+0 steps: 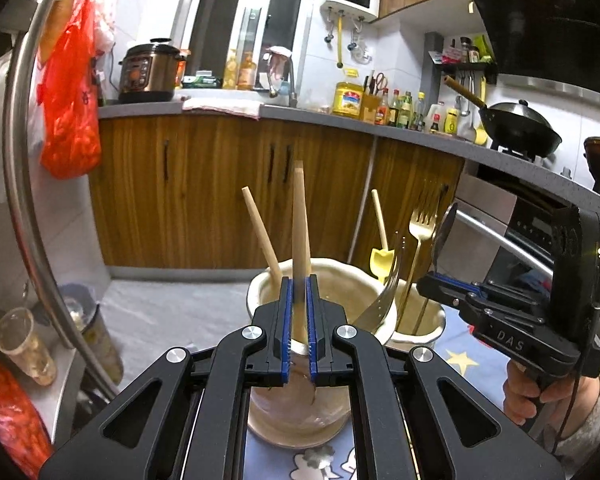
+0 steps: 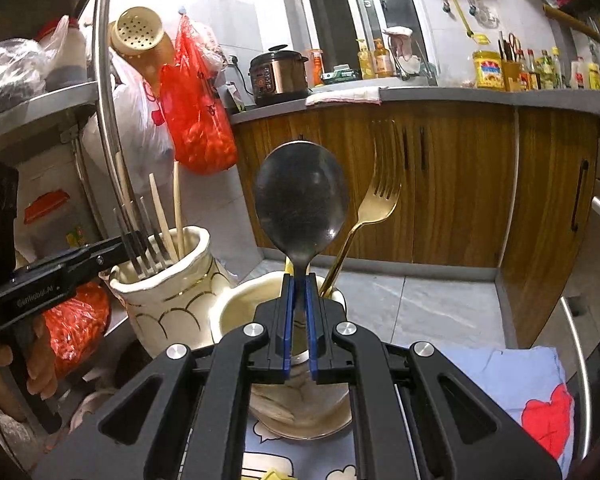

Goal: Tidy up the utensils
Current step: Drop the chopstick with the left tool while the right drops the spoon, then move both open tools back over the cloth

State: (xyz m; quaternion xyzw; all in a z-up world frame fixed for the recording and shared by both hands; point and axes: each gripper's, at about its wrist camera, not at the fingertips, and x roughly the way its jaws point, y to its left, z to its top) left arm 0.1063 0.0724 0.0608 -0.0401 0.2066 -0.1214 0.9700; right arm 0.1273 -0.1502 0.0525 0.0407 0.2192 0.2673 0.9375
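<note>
Left gripper (image 1: 299,300) clamps a wooden stick (image 1: 300,220) over the tall jar (image 1: 300,408); right gripper (image 2: 299,300) clamps a spoon (image 2: 301,204) above the short pot (image 2: 236,312). A tilted release could tip either container.

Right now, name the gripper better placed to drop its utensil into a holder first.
Right. The right gripper holds the spoon upright directly over the shorter cup; the left gripper grips chopsticks already in the vase.

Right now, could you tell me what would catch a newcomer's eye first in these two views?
Probably the dark spoon, bowl up, clamped in the right gripper above a cream pot beside a gold fork. Next, the left gripper shut on a wooden stick over the taller cream jar.
</note>
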